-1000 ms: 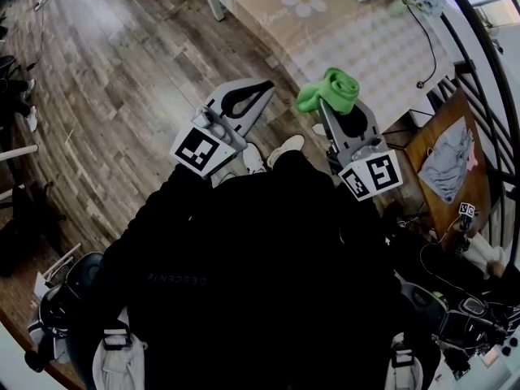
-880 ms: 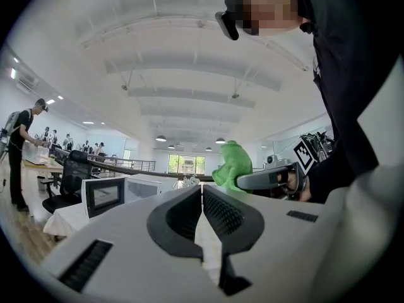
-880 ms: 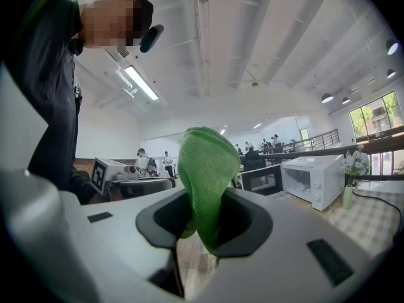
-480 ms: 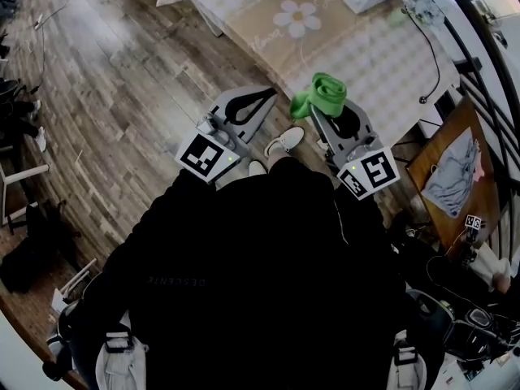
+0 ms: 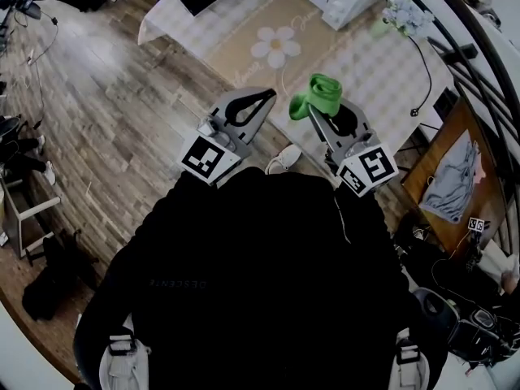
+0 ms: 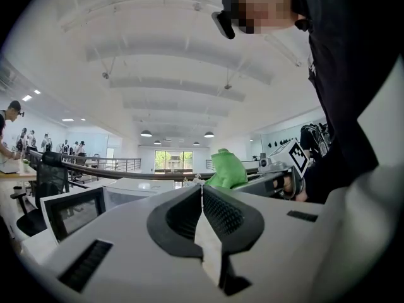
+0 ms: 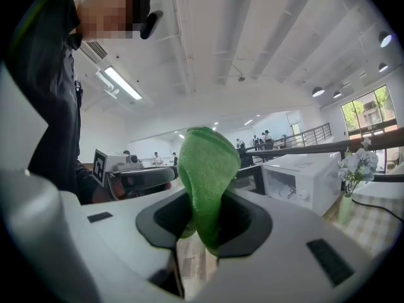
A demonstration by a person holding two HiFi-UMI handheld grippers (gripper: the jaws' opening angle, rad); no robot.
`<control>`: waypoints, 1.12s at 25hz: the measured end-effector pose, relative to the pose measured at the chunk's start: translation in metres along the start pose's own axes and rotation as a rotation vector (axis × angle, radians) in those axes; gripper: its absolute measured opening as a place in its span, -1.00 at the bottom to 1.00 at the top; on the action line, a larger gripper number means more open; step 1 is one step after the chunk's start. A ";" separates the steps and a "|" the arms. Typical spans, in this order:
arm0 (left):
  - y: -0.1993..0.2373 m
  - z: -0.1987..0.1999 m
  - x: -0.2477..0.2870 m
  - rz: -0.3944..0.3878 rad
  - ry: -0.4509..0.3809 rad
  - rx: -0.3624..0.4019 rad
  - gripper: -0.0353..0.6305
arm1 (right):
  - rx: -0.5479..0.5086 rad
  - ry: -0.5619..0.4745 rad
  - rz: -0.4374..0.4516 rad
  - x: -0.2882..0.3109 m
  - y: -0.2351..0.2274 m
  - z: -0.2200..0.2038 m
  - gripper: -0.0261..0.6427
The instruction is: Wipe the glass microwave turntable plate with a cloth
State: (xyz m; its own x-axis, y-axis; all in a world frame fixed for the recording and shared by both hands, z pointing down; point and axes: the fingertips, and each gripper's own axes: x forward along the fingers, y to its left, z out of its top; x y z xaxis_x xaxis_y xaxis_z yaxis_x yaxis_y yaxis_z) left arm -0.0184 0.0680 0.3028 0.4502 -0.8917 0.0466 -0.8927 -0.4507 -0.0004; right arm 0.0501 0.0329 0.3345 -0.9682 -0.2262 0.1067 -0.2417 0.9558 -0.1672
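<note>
Blocking most of the head view, the person's dark torso hides both hands and the floor (image 5: 106, 120) below them. The glass plate cannot be made out in any view. The green cloth (image 5: 322, 94) (image 7: 205, 169) is pinched in the right gripper (image 5: 323, 112) (image 7: 203, 229), bunched upward above the jaws. The left gripper (image 5: 262, 97) (image 6: 202, 193) has its jaws pressed together with nothing between them.

Both grippers reach out over the near edge of the checked table (image 5: 366, 63), left of the flower vase (image 5: 402, 15) (image 7: 356, 169). A white microwave (image 7: 303, 178) stands at the table's far side, cut off at the head view's top. Open wooden floor lies to the left.

Against a second ago, the table has come nearer and its daisy print (image 5: 276, 47) sits lower in view; both grips are unchanged.
</note>
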 end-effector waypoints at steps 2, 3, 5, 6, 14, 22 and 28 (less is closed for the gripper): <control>0.006 0.001 0.013 -0.016 0.006 0.000 -0.83 | 0.001 0.012 -0.017 0.002 -0.014 0.002 -0.56; 0.008 0.002 0.019 -0.025 0.009 -0.001 -0.83 | 0.000 0.020 -0.027 0.003 -0.020 0.003 -0.56; 0.011 0.002 0.030 -0.049 0.015 -0.003 -0.83 | 0.007 0.032 -0.051 0.005 -0.031 0.004 -0.56; 0.013 0.001 0.036 -0.063 0.022 -0.003 -0.83 | 0.013 0.034 -0.064 0.005 -0.036 0.004 -0.56; 0.040 -0.009 0.088 -0.222 0.055 0.000 -0.83 | 0.068 0.079 -0.211 0.015 -0.079 -0.002 -0.56; 0.076 -0.023 0.125 -0.413 0.061 0.004 -0.83 | 0.092 0.094 -0.377 0.038 -0.106 -0.006 -0.56; 0.086 -0.035 0.140 -0.482 0.078 0.002 -0.83 | 0.128 0.132 -0.437 0.050 -0.121 -0.023 -0.56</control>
State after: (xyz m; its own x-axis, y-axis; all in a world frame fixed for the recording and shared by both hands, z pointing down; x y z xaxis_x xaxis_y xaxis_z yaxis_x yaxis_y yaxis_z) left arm -0.0329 -0.0942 0.3439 0.8095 -0.5754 0.1166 -0.5825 -0.8120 0.0377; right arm 0.0327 -0.0897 0.3828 -0.7599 -0.5681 0.3158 -0.6383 0.7440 -0.1976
